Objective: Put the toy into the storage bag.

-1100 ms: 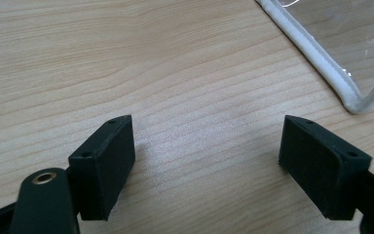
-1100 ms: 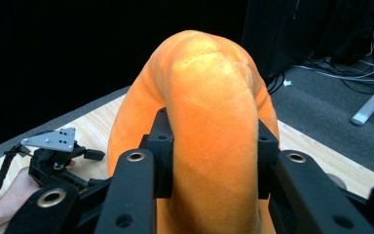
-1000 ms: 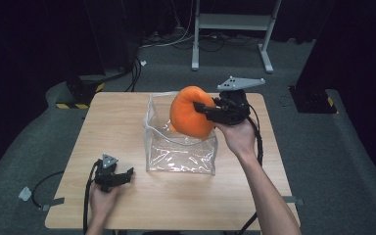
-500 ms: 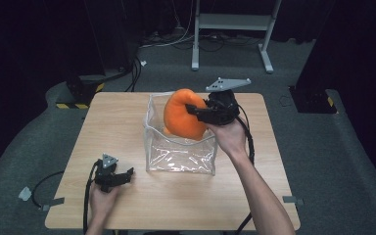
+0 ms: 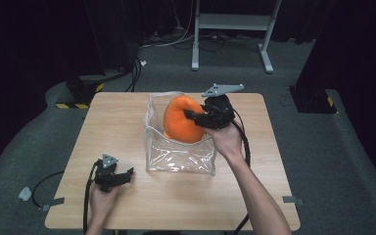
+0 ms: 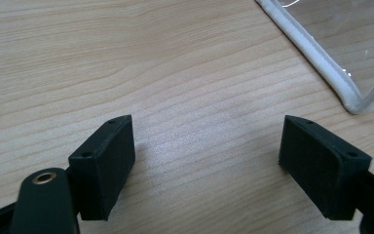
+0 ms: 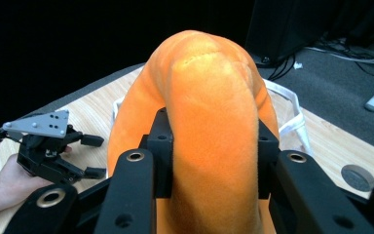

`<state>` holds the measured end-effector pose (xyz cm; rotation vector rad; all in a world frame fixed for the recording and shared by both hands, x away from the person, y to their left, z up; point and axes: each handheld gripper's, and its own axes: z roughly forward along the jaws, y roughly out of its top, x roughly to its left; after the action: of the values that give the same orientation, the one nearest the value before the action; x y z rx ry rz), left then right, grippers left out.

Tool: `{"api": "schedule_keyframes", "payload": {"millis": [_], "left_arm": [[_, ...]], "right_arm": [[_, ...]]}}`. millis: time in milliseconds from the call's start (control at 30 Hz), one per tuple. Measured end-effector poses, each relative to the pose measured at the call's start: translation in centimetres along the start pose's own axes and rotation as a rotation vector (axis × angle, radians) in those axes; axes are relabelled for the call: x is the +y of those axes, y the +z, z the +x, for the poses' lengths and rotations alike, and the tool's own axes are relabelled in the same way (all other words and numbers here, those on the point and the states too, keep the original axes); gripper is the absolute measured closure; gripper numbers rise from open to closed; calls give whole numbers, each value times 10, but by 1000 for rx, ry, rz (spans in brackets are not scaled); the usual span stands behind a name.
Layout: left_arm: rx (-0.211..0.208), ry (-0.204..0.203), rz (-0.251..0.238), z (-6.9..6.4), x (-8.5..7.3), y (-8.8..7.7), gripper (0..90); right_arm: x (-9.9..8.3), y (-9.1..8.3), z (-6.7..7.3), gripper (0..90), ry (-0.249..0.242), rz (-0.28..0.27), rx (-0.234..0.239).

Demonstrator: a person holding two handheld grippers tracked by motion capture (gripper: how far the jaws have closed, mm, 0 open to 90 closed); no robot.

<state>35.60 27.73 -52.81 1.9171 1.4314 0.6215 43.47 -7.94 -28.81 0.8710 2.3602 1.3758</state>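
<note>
A soft orange ring-shaped cushion (image 5: 177, 121) hangs in the mouth of a clear plastic bag (image 5: 176, 159) with white trim, its lower part below the rim. My right gripper (image 5: 192, 116) is shut on the cushion's right side. In the right gripper view both jaws press into the cushion (image 7: 209, 92). My left gripper (image 5: 124, 176) rests on the wooden table (image 5: 117, 127) near the front left, open, with bare wood between its jaws (image 6: 207, 161). The bag's white edge (image 6: 316, 53) lies a little ahead of it to the right.
The bag stands at the middle of the table, toward its far edge. A white metal stand (image 5: 230, 22) and loose cables (image 5: 176, 41) are on the floor beyond. A black base with yellow stripes (image 5: 73, 98) sits off the table's far left corner.
My right gripper has carried the orange cushion left and down, from above the bag's right side into its mouth. The left gripper has stayed where it was.
</note>
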Motion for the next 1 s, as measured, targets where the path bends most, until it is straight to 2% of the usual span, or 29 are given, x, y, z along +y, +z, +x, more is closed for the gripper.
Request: {"api": "schedule_keyframes", "payload": {"millis": [567, 1000], "left_arm": [[0, -1, 0, 0, 0, 0, 208], [0, -2, 0, 0, 0, 0, 209]], "right_arm": [[-17, 7, -1, 633, -3, 29, 1], [-31, 26, 2, 610, -21, 95, -3]]}}
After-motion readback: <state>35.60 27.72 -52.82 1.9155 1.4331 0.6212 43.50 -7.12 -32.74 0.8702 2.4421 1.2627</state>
